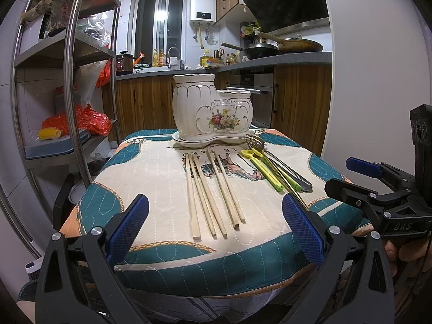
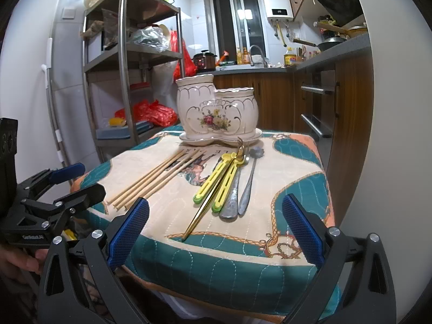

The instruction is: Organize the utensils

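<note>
A white ceramic two-cup utensil holder with a flower print stands on its saucer at the far end of a quilted table; it also shows in the right wrist view. Several wooden chopsticks lie in front of it. To their right lie two yellow-green utensils, a gold one and metal spoons. My left gripper is open and empty at the near edge. My right gripper is open and empty too, and shows at the right of the left wrist view.
A metal shelf rack with bags stands left of the table. Wooden kitchen cabinets and an oven are behind. A counter with pans runs along the right.
</note>
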